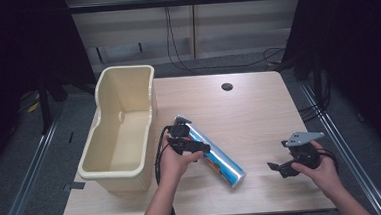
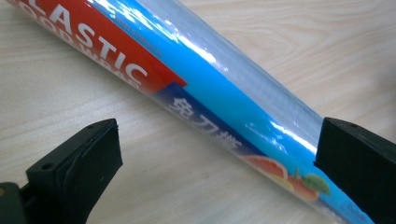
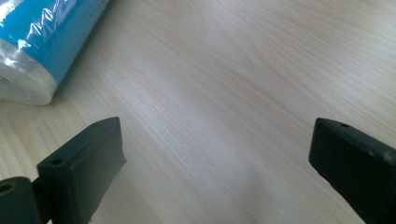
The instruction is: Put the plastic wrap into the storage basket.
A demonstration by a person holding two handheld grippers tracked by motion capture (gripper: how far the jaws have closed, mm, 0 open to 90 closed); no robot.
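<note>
The left gripper point(image 1: 190, 137) is hanging over the roll of plastic food wrap point(image 1: 212, 152), jaws spread wide to either side, not pressing it. The roll is lying diagonally mid-table point(image 1: 248, 109), a cream plastic bin point(image 1: 122, 126) standing just left. The right gripper point(image 1: 285, 168) is waiting near right, jaws apart above bare wood. The left gripper view is showing the wrap's red label point(image 2: 88, 37).

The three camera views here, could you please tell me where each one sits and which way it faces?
High view: above the person's side, looking forward and down on the table, beige bin, both hands and grippers.
Left gripper view: rides the left gripper, open jaws straddling the plastic wrap roll.
Right gripper view: rides the right gripper, open over bare wood.
All three share the roll.
</note>
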